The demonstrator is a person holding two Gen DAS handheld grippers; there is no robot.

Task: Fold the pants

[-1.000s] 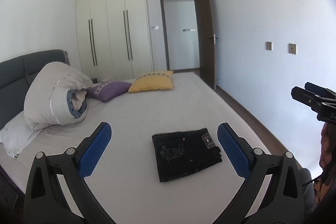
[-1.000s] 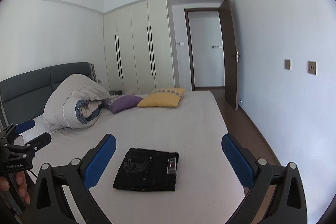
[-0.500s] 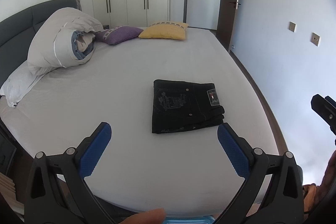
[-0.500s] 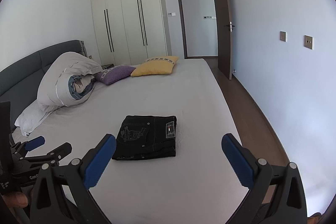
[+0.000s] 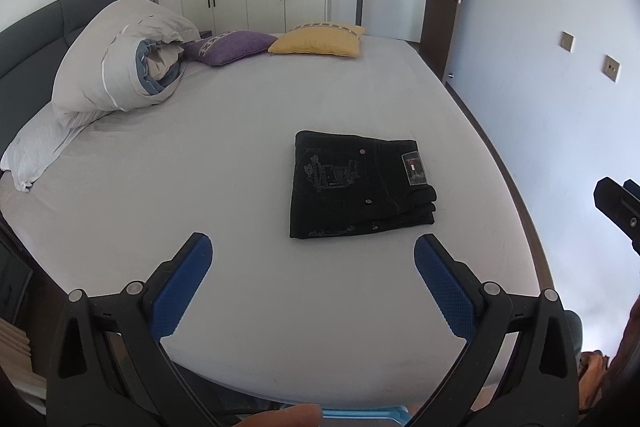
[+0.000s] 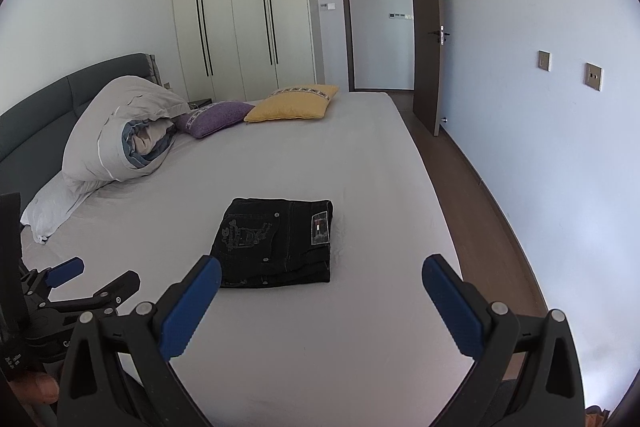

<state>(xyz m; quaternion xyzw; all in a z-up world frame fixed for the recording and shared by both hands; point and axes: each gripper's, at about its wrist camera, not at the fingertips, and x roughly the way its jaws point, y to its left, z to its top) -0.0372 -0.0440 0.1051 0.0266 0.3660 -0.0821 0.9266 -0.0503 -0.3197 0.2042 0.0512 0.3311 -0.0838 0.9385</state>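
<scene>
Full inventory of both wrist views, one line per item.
Folded black denim pants: 1, black, mid-bed.
Rolled beige duvet: 1, beige with a blue lining, by the headboard.
White pillow: 1, under the duvet.
Purple cushion: 1, far side of the bed.
Yellow cushion: 1, beside the purple one.
Grey bed sheet: 1.
Cream wardrobe: 1, far wall.
Brown door: 1, open.
Left gripper: open, empty.
Right gripper: open, empty.

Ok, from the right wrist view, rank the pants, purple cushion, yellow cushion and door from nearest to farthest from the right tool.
1. Pants, just ahead of the right tool, mid-bed.
2. Purple cushion, far left.
3. Yellow cushion, just beyond it; close to call.
4. Door, far right.
</scene>
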